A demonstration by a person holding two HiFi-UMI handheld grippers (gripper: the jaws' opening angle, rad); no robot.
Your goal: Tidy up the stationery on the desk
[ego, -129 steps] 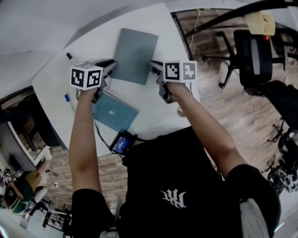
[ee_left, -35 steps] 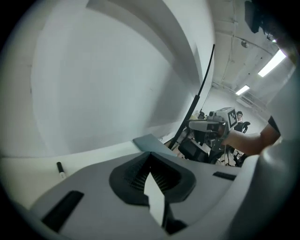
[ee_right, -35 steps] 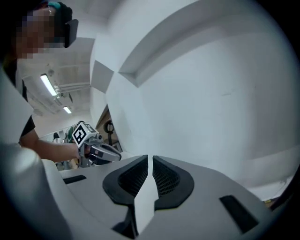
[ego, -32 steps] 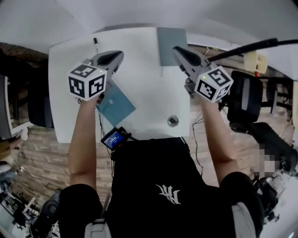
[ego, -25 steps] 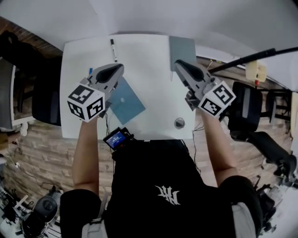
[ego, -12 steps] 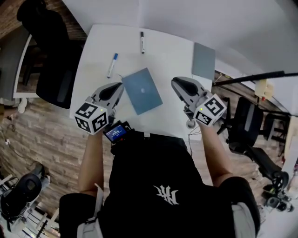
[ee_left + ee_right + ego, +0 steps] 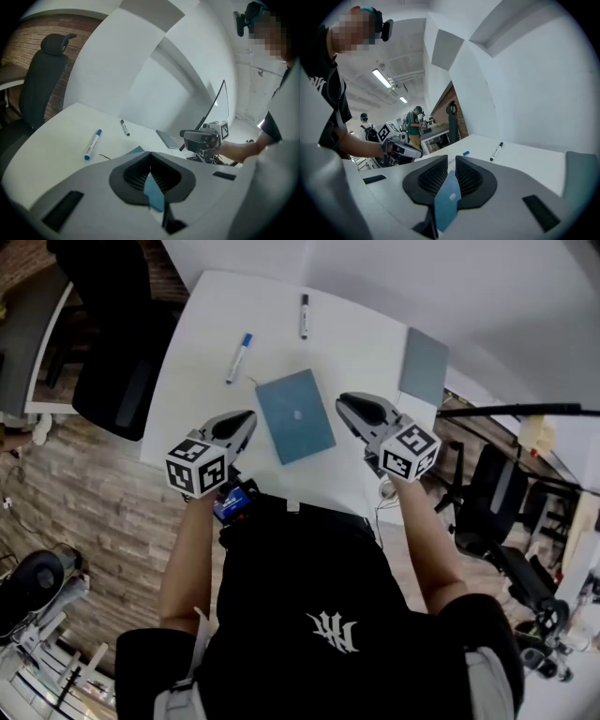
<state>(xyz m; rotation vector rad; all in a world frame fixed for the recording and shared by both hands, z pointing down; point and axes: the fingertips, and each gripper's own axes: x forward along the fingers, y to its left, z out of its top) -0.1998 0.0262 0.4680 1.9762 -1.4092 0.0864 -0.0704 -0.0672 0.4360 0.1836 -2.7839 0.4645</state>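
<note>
The left gripper's (image 7: 150, 154) jaws are closed tip to tip on nothing, and the right gripper's (image 7: 451, 161) jaws stand a slit apart, also empty. Both grippers are held over the near edge of the white desk (image 7: 272, 306). A gray notebook (image 7: 424, 367) lies at the desk's right edge, a blue notebook (image 7: 295, 416) by the middle of the near edge between the grippers, a blue pen (image 7: 239, 357) toward the left edge and a black pen (image 7: 304, 315) by the far edge.
</note>
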